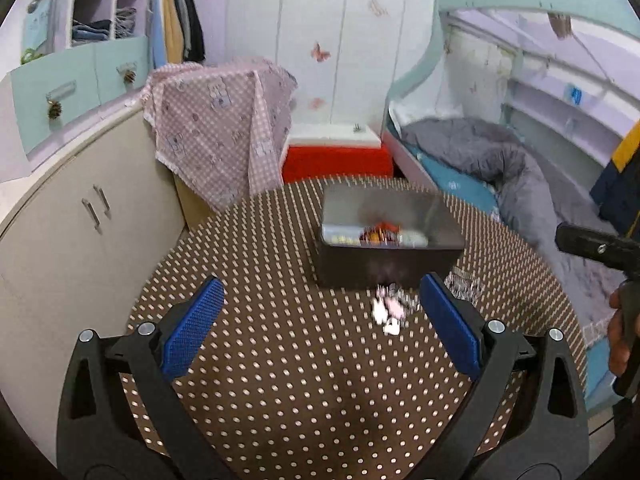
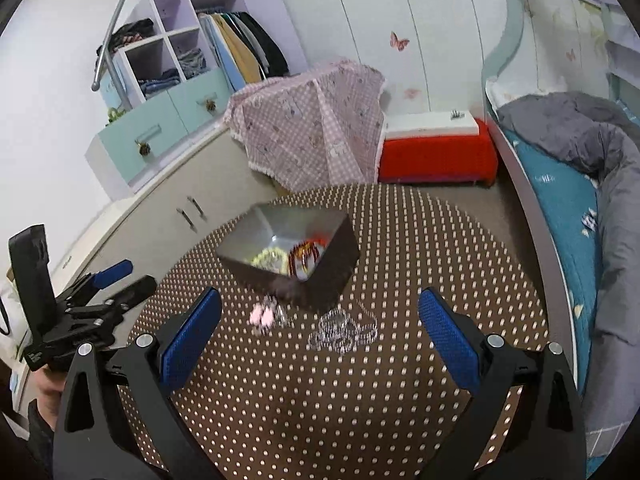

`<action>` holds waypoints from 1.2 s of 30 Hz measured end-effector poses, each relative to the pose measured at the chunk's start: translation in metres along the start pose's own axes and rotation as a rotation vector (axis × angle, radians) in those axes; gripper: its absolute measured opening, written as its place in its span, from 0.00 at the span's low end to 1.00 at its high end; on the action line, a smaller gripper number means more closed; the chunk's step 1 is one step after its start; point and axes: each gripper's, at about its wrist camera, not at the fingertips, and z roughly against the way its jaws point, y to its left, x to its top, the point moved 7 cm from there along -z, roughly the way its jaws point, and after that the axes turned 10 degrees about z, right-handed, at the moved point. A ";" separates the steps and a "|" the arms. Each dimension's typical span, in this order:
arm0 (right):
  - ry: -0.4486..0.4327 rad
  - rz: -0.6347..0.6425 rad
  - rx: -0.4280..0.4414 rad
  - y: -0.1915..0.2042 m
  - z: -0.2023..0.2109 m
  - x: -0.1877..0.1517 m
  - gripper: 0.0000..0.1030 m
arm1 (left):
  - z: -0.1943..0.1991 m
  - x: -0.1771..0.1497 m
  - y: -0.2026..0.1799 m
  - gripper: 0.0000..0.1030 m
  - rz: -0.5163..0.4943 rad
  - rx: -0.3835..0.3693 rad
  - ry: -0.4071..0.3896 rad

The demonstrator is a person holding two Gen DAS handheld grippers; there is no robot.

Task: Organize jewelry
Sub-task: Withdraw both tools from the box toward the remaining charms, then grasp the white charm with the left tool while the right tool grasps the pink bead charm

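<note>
A round table (image 2: 320, 380) covered in brown cloth with pale dots is seen from both wrist cameras. Near its middle a dark open box (image 2: 296, 252) is set, and inside it blurred jewelry is made out — yellowish beads (image 2: 268, 258) and red-orange pieces (image 2: 306, 254). Just in front of the box, on the cloth, a small pink-and-white trinket (image 2: 262, 316) is laid, and beside it, to the right, a tangle of silvery chain (image 2: 344, 330); neither is touched by a gripper.

The left gripper (image 1: 322, 312) is held above the table with its blue-padded jaws spread wide and nothing between them — the pink trinket (image 1: 390, 308) is seen beyond its right pad. The right gripper (image 2: 320, 320) is likewise held wide open and empty, aimed at the box and loose pieces.
</note>
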 end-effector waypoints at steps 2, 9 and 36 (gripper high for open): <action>0.024 -0.003 0.004 0.001 -0.006 -0.010 0.92 | -0.015 -0.010 -0.004 0.93 -0.025 0.014 0.039; 0.098 -0.030 0.018 0.002 -0.026 -0.038 0.92 | -0.064 -0.033 -0.015 0.93 -0.066 0.033 0.151; 0.152 0.099 0.102 0.057 -0.075 -0.043 0.92 | -0.084 -0.042 -0.004 0.15 -0.048 -0.068 0.226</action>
